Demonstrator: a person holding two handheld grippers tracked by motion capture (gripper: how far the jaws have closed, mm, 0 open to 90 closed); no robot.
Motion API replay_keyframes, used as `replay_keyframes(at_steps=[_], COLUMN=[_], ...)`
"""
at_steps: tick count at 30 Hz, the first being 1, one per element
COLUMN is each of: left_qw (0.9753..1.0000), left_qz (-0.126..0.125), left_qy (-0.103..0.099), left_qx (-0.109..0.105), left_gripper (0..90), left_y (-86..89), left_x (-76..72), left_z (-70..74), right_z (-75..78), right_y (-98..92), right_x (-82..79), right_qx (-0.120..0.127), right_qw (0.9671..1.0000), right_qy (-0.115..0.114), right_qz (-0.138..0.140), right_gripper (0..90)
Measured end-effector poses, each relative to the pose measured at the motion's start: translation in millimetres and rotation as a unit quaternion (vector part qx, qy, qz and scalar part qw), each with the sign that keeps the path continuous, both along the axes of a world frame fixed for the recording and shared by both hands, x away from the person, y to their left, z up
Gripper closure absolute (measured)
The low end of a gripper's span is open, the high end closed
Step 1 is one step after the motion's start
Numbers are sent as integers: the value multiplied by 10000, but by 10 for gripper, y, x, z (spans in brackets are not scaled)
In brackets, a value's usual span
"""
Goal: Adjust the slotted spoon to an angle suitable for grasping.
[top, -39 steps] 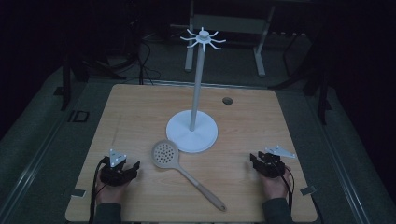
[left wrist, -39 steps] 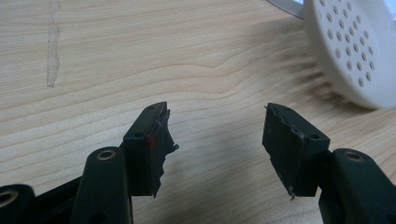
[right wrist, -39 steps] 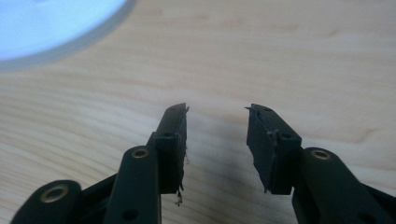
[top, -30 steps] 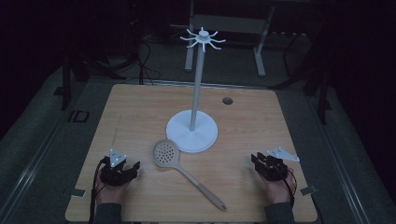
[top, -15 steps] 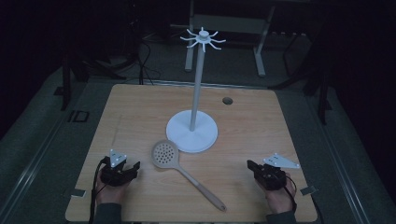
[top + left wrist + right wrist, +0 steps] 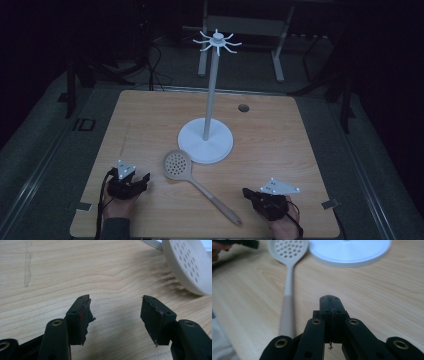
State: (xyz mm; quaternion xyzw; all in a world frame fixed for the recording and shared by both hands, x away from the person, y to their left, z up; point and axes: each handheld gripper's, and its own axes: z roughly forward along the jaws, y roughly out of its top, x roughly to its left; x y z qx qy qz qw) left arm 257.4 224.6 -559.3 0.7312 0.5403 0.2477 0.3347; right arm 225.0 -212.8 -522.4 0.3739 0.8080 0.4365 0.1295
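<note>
A pale slotted spoon (image 6: 176,164) lies on the wooden table (image 6: 150,120), its perforated head near the stand and its handle (image 6: 220,206) running toward the front right. A white hook stand (image 6: 205,140) rises from a round base at the table's middle, with a ring of hooks (image 6: 217,41) on top. My left gripper (image 6: 142,178) rests at the front left, open, empty, its jaws pointing at the spoon head (image 6: 190,265). My right gripper (image 6: 247,192) sits at the front right, shut on nothing, just right of the spoon handle (image 6: 287,312).
A small dark hole (image 6: 243,107) sits in the table's far right part. Beyond the far edge stand dark frames, cables and a white table leg (image 6: 280,55). Tape tabs mark the front corners (image 6: 329,203).
My right gripper has drawn back toward the front edge and swung left toward the spoon handle. The left gripper, spoon and stand have stayed put.
</note>
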Motion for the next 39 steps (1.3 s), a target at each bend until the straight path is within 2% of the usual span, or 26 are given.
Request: replay_keyframes(at_steps=[7,14,19,26,28,29,31,33,34,36,39], left_qw=[10000,10000,10000,10000,10000,10000,10000,10000,10000,10000,10000], left_qz=[-5,-6,-4,-6,-2,-1,0,10,10,2,16], left_qy=[3,3,1,4,5,6,4,-3,-5,3,-9], left_qx=[-3,-2,-3,2,6,4,1,-3,-4,6,-8], left_gripper=[413,413,413,413,413,413,413,413,413,413,413], left_y=[-1,-2,-4,0,4,5,8,7,8,10,9], left_x=[2,2,2,1,-1,-1,-2,-3,-3,-3,-5], left_z=[-2,-4,-5,-2,0,1,3,4,4,4,4], right_z=[-98,-148,-185,-278,-296,-326,-356,-368,-387,-385,-370], right_y=[212,339,446,582,592,603,599,592,569,536,513], right_x=[-44,-81,-125,-201,-209,-222,-227,-225,-216,-202,-185], right_qx=[-74,-110,-145,-287,-333,-422,-533,-597,-746,-707,-837], right_qw=[9992,9976,9947,9890,9883,9870,9864,9863,9864,9866,9870], right_qy=[150,252,303,446,491,545,592,599,648,671,576], right_qz=[365,643,967,1379,1406,1453,1441,1418,1313,1307,1247], right_gripper=[899,899,899,899,899,899,899,899,899,900,900])
